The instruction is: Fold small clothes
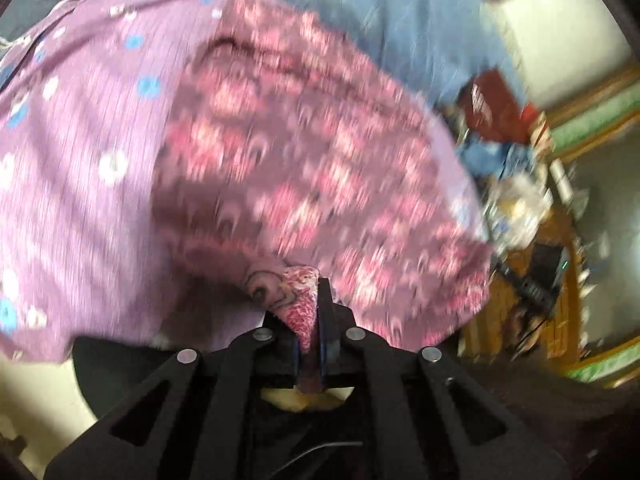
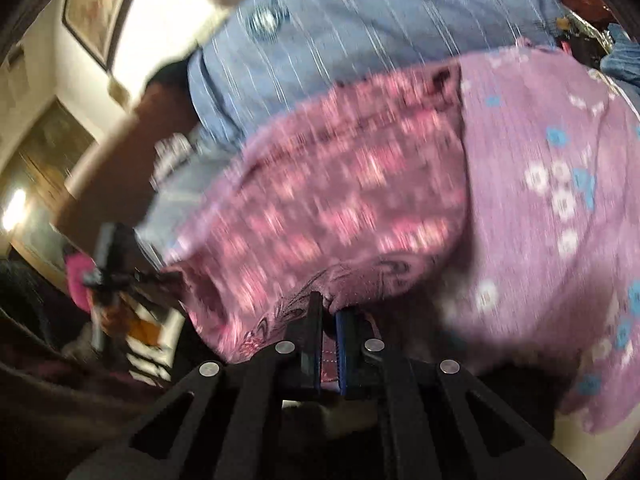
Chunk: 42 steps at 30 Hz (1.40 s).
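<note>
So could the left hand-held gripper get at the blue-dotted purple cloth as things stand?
Probably not: the left hand-held gripper is shut on the pink patterned garment, which it would have to release first. The purple cloth lies right beside it.

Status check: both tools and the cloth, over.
Left tool shut on pink patterned cloth. Right tool shut on the same cloth's edge. Cloth lifted, hanging against purple flowered fabric. View blurred; no obstruction seen.

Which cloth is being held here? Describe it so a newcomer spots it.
Start from the person's blue shirt behind everything. In front hangs the pink patterned cloth, pinched in both grippers' jaws. Unlike the lilac fabric with blue and white dots beside it, it carries dense pink-and-white print.
</note>
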Available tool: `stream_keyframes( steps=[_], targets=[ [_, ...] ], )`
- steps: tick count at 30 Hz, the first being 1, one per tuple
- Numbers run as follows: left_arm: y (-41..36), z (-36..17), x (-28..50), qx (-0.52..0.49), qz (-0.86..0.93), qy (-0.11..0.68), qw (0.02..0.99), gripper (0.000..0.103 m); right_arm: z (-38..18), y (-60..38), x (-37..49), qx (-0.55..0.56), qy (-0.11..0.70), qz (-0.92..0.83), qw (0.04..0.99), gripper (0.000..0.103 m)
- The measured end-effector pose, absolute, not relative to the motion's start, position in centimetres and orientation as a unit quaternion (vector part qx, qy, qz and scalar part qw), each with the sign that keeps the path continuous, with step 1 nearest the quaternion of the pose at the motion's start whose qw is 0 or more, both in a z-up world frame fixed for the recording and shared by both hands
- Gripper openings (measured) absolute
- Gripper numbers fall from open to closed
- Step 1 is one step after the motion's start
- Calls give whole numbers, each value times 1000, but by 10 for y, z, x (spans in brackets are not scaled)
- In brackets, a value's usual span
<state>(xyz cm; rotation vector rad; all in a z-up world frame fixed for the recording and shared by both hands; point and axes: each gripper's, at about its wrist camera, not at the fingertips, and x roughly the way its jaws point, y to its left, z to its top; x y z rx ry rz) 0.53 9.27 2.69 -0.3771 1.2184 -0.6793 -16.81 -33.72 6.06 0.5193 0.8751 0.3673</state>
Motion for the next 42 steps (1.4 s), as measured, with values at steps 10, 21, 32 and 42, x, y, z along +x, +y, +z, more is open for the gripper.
stream_keyframes(
  steps=[10, 21, 32, 42],
  targets=[
    [93, 23, 141, -291, -243, 529, 760, 4, 85, -406, -65, 371, 325, 128, 860, 5],
    [64, -6, 294, -302, -176, 559, 752, 4, 29, -466, 72, 449, 344, 20, 824, 0],
    [60, -32, 303, -284, -185, 579, 742, 4, 45, -415, 82, 210, 395, 29, 894, 63],
    [58, -24, 297, -280, -169, 582, 745, 4, 34, -397, 120, 124, 437, 0, 891, 67]
  ],
)
